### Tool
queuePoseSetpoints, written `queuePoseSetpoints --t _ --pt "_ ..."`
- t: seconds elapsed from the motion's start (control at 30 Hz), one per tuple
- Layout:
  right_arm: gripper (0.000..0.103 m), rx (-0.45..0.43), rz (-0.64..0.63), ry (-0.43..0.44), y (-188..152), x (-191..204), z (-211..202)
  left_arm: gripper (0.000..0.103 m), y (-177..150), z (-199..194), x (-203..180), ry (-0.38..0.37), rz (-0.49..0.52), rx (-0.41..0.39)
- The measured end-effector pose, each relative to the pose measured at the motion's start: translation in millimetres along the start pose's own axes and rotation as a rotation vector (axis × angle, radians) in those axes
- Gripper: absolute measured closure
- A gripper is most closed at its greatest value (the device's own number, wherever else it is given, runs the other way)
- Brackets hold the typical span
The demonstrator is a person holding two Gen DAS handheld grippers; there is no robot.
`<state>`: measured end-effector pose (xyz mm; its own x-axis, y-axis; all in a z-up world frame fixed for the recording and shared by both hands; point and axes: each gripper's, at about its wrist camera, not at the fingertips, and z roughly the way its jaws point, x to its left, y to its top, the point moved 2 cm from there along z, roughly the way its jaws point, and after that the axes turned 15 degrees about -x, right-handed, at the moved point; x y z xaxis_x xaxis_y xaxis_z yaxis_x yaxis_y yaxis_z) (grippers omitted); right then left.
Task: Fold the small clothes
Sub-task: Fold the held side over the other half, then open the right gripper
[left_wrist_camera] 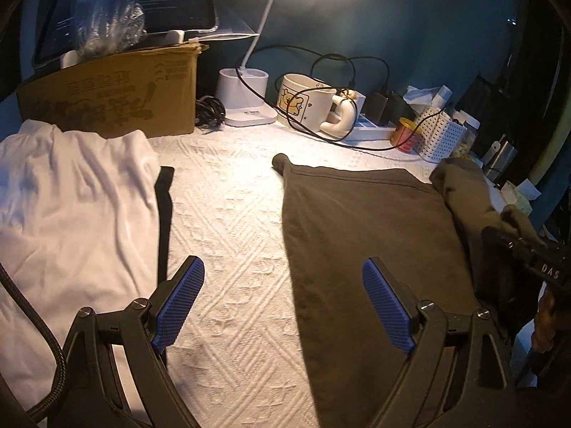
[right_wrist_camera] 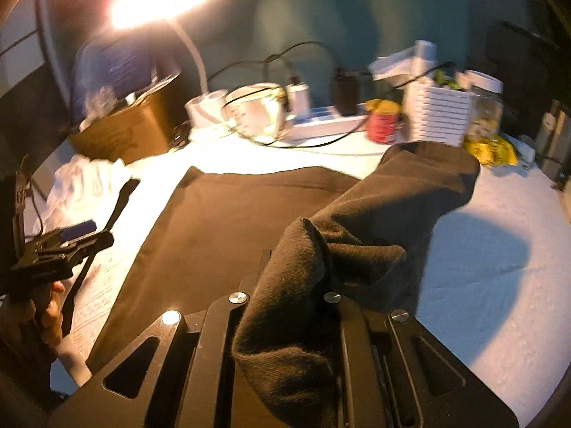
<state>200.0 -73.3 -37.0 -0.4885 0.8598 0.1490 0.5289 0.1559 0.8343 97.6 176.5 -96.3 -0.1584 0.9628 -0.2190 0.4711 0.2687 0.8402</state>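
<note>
Bunched dark cloth fills the clamped right gripper (right_wrist_camera: 307, 285) at the frame's lower centre, one lifted edge of the brown garment (right_wrist_camera: 228, 221) spread mid-frame on the white quilted cover (right_wrist_camera: 499, 267). Wide open and empty, the left gripper (left_wrist_camera: 283, 306) hovers at lower centre between that garment and a white garment (left_wrist_camera: 71, 207) at left.

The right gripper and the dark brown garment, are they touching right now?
Touching. In the right wrist view the right gripper has its jaws shut on a bunched fold of the dark brown garment, lifting that part off the white tablecloth.
</note>
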Motion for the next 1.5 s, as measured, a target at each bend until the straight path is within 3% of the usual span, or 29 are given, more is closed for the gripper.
queuePoseSetpoints --t 0.27,0.87,1.07,1.23,1.27,1.4,1.5 --pt "0.091 0.046 -0.046 0.075 -8.9 38.5 20.5 0.013 -3.2 -7.6 17.2 0.029 -0.024 -0.009" --pt "0.091 0.119 -0.173 0.193 -32.6 101.0 25.9 0.013 -12.9 -25.9 23.4 0.052 -0.002 -0.031" --pt "0.091 0.159 -0.207 0.307 -44.9 132.8 23.3 0.013 -14.4 -32.0 23.9 0.057 -0.001 -0.036" --pt "0.090 0.205 -0.215 0.330 -54.7 141.2 19.9 0.013 -16.3 -37.8 22.4 0.062 0.002 -0.031" --pt "0.089 0.215 -0.216 0.328 -57.1 142.2 19.7 0.013 -16.8 -38.8 21.4 0.063 0.005 -0.029" --pt "0.054 0.224 -0.220 0.397 -66.0 150.2 9.7 0.013 -16.9 -44.3 16.5 0.070 0.017 -0.030" --pt "0.052 0.224 -0.242 0.439 -72.9 157.5 -2.2 0.013 -15.9 -45.4 11.7 0.074 0.022 -0.029"
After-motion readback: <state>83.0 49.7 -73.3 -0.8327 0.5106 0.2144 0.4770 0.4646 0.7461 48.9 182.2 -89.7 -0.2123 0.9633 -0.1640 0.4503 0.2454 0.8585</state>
